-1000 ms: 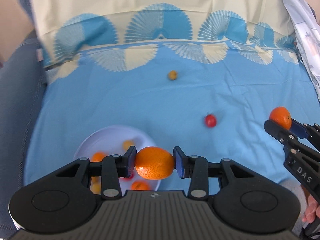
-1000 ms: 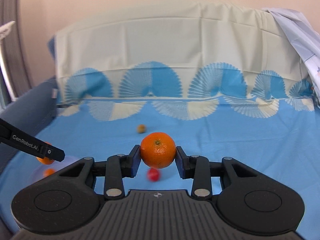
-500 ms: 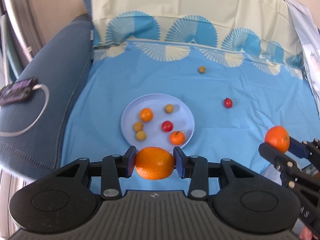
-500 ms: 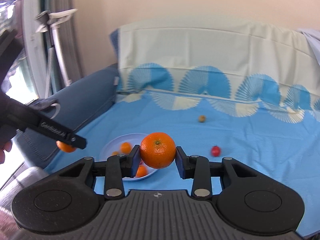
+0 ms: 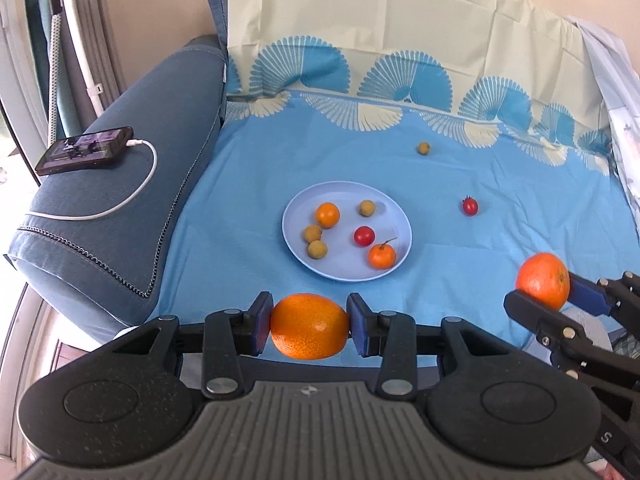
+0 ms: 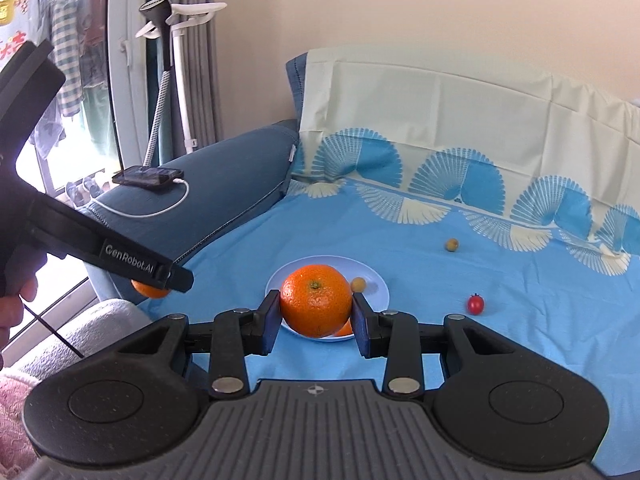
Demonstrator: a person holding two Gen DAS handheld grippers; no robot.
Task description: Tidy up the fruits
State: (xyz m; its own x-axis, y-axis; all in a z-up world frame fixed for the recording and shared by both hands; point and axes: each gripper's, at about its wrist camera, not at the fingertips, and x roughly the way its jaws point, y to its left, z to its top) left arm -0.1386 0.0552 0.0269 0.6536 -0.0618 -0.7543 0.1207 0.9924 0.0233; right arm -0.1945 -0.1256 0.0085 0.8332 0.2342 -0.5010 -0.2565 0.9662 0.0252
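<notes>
Both claws are loaded. On my left claw [image 5: 309,326] the blue pads press the two sides of an orange [image 5: 309,327], which sits square between them. My right claw [image 6: 316,308] grips a second orange [image 6: 316,306] the same way, stem end up; from the left view that claw stands off to the right, low and near.

Just beyond the left claw lies the pale blue plate [image 5: 394,218] on a blue bed sheet [image 5: 240,220]. I count six small fruits on it: two small oranges [image 5: 327,214], a red cherry tomato [image 5: 364,236] and three tan round fruits [image 5: 312,233]. Its near rim is bare, and the far right part too.

Two fruits lie loose on the sheet: a cherry tomato [image 5: 470,205] to the right of the plate, and a tan fruit [image 5: 423,148] farther back, near the fan-patterned border.

Left of the sheet a dark blue sofa arm [image 5: 120,200] rises, with a phone [image 5: 84,150] and its white cable on top. Cream cloth [image 5: 400,20] stands up along the far edge. Between plate and claws the sheet lies flat and bare.
</notes>
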